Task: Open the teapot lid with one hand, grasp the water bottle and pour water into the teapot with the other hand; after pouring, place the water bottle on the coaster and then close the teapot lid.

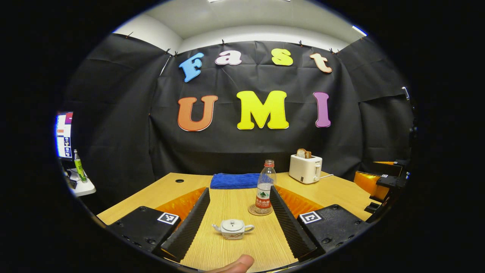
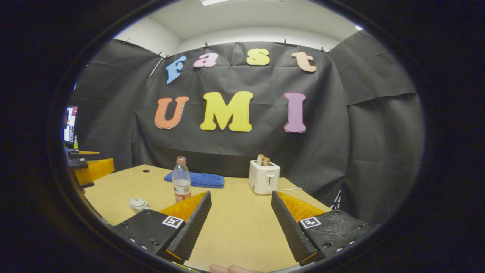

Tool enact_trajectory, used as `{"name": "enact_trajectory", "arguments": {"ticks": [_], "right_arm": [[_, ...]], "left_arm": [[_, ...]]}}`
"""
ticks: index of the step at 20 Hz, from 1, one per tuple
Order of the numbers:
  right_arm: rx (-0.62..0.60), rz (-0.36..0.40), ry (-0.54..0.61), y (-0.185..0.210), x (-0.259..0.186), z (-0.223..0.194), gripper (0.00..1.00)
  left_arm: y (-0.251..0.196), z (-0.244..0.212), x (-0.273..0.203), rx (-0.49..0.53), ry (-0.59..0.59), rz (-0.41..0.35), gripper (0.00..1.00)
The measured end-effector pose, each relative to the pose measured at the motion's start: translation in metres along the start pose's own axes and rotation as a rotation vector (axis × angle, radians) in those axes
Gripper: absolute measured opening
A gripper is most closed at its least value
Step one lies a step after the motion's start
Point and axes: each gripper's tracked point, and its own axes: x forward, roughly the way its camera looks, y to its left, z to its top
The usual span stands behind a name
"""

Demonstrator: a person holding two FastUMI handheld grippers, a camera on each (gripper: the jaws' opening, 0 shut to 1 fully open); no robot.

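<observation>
Left gripper view shows one coaster under the one water bottle, one lidded teapot at its 7 o'clock between left gripper's spread fingers; right gripper likewise spread, empty.

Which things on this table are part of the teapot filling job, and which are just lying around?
For the job: teapot with its lid on, water bottle, coaster under the bottle.

Lying about: toaster with bread, blue towel.
</observation>
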Motion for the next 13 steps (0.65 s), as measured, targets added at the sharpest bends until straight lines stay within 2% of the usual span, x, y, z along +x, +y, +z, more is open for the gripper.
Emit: {"name": "enact_trajectory", "arguments": {"ticks": [8,12,13], "right_arm": [[-0.009,-0.001,-0.001,-0.0003,0.0006,-0.0015,0.97],[-0.008,-0.004,0.003,-0.0014,0.0017,-0.0026,0.95],[-0.008,-0.004,0.002,-0.0007,0.0019,-0.0026,0.95]], "left_arm": [[-0.004,0.0006,-0.0007,0.012,-0.004,-0.011,0.99],[-0.0028,-0.0026,0.0,0.018,-0.001,-0.009,0.99],[-0.003,-0.0025,0.0011,0.019,-0.001,-0.009,0.92]]}}
